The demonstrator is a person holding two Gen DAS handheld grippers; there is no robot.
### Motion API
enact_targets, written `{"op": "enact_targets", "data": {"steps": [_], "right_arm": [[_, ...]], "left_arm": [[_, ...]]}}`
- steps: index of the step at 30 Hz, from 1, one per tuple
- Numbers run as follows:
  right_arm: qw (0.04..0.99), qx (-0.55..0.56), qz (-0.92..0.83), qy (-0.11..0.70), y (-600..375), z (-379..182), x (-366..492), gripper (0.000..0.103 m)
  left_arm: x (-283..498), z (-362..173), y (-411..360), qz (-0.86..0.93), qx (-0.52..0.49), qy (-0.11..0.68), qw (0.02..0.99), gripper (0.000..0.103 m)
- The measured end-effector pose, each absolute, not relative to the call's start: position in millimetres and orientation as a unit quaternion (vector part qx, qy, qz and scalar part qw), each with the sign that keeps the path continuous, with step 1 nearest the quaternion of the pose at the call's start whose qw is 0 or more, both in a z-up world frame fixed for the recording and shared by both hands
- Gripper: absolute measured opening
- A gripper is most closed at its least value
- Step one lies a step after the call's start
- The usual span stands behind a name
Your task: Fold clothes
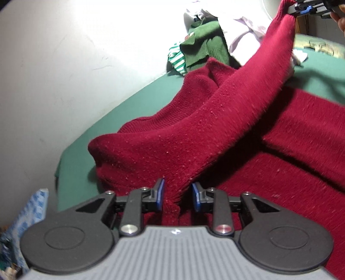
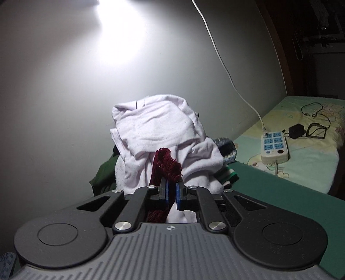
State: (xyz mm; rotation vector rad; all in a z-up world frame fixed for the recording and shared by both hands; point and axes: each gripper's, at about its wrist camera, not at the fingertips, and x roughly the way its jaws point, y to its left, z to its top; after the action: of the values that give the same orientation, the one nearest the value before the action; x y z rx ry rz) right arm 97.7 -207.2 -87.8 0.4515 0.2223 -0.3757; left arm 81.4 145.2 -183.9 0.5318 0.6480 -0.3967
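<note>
A dark red sweater (image 1: 237,140) lies spread on the green surface (image 1: 129,101). My left gripper (image 1: 177,189) is shut on a gathered fold at the sweater's near edge, and the fabric bunches narrow between the blue pads (image 1: 160,193). One sleeve (image 1: 258,71) rises taut toward the upper right, where my right gripper (image 1: 301,9) holds its end in the air. In the right wrist view the ribbed cuff (image 2: 167,163) sticks up out of my right gripper (image 2: 171,183), whose jaws are shut on it.
A heap of clothes sits against the wall: a green sweater (image 1: 204,45), a pale lilac garment (image 2: 155,127) and a green-striped piece (image 1: 176,58). A power strip (image 2: 275,146), its white cable (image 2: 226,71) and a black charger (image 2: 297,130) lie on the pale sheet (image 2: 312,163).
</note>
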Motion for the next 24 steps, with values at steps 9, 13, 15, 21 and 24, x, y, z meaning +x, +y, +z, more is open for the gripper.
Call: {"op": "enact_targets", "data": {"steps": [9, 13, 15, 21, 24], "right_arm": [[0.899, 0.239, -0.276, 0.243, -233.6, -134.5, 107.9, 0.013], [0.877, 0.258, -0.345, 0.211, -233.9, -130.6, 83.0, 0.029], [0.887, 0.242, -0.354, 0.170, -221.1, -113.2, 72.1, 0.034], [0.931, 0.289, -0.036, 0.220, -168.1, -98.5, 118.5, 0.033], [0.899, 0.321, 0.055, 0.292, -142.8, -119.7, 152.5, 0.029]], "left_arm": [[75.1, -184.9, 138.8, -0.205, 0.251, 0.313, 0.893, 0.032], [74.5, -162.9, 153.6, -0.226, 0.229, 0.306, 0.896, 0.033], [79.1, -147.5, 166.1, -0.237, 0.207, 0.300, 0.900, 0.034], [151.0, -124.6, 199.8, -0.215, 0.111, 0.325, 0.914, 0.032], [184.3, -139.5, 203.4, -0.190, 0.088, 0.354, 0.912, 0.021]]}}
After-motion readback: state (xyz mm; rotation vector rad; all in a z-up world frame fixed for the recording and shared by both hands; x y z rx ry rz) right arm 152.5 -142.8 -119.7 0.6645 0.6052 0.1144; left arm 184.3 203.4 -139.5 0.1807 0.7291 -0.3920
